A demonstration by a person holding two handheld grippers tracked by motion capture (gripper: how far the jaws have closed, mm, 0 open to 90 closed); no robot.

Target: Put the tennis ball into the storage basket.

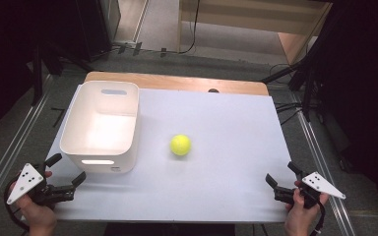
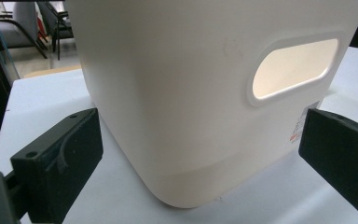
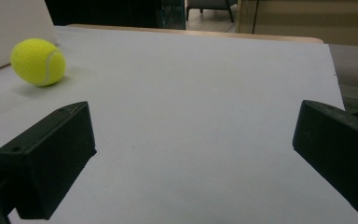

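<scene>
Both hand-held grippers, left (image 1: pixel 70 170) and right (image 1: pixel 279 173), rest spread and empty at the counter (image 1: pixel 226 187) edge. Smooth white plastic bin (image 1: pixel 100 129), round-cornered; fuzzy yellow ball (image 1: pixel 180 145) beside it.

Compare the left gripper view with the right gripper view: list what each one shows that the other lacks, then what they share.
Left gripper view: the near wall of the white plastic bin up close, with its oval handle cutout and a small label at its lower corner, plus dark chairs in the background. Right gripper view: the yellow-green tennis ball resting on the white table surface, apart from the jaws, and the table's wooden far edge. Shared: the white table surface, each view's own two black jaws spread wide with nothing between them, and some of the bin, which is a pale sliver at the right gripper view's top left.
</scene>
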